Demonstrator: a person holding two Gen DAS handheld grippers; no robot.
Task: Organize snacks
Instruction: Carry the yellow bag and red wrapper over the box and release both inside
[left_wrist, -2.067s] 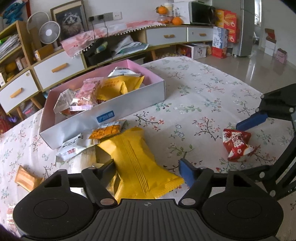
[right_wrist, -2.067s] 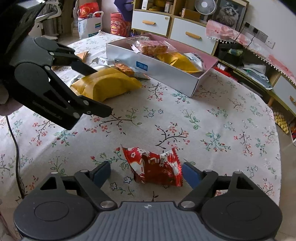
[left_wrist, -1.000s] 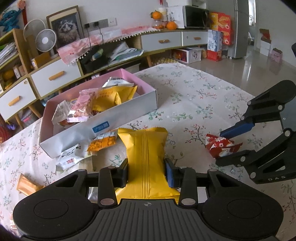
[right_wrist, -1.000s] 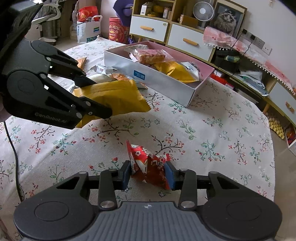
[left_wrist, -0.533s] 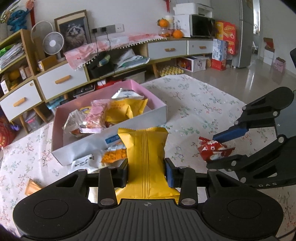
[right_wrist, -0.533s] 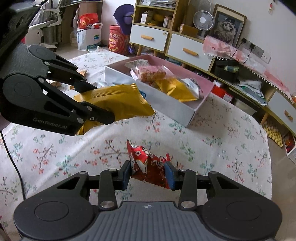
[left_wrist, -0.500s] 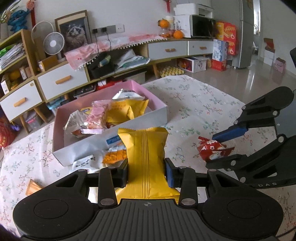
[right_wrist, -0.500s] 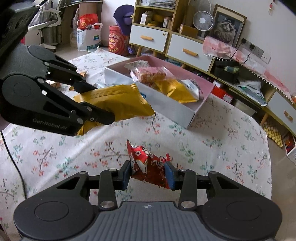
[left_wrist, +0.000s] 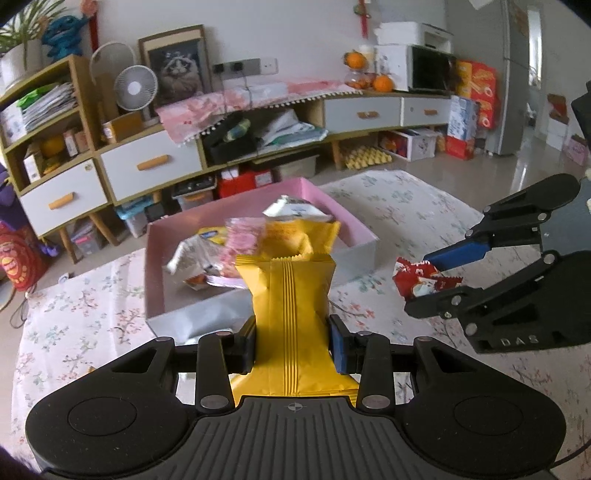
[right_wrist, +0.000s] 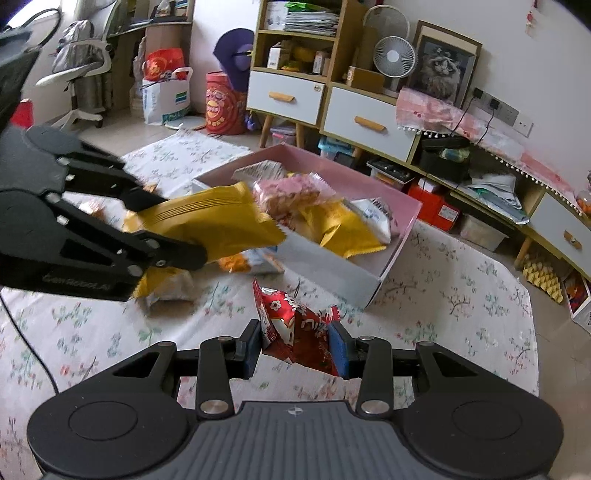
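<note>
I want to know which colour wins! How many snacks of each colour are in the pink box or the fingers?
Yellow: 2 (held yellow packet, boxed yellow packet)
White: 2 (near white packet, far white packet)
Pink: 1 (pink packet)
Red: 1 (red packet)
Total: 6

Both snacks have been lifted off the table. The yellow packet (left_wrist: 291, 314) and red packet (right_wrist: 295, 332) now hang higher, closer to the box (left_wrist: 354, 229).

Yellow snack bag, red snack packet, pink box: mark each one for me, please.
yellow snack bag (left_wrist: 291, 295): left wrist view, centre seam above the fingers.
red snack packet (right_wrist: 295, 328): right wrist view, printed front between the fingers.
pink box (right_wrist: 332, 266): right wrist view, grey outer wall facing the camera.
</note>
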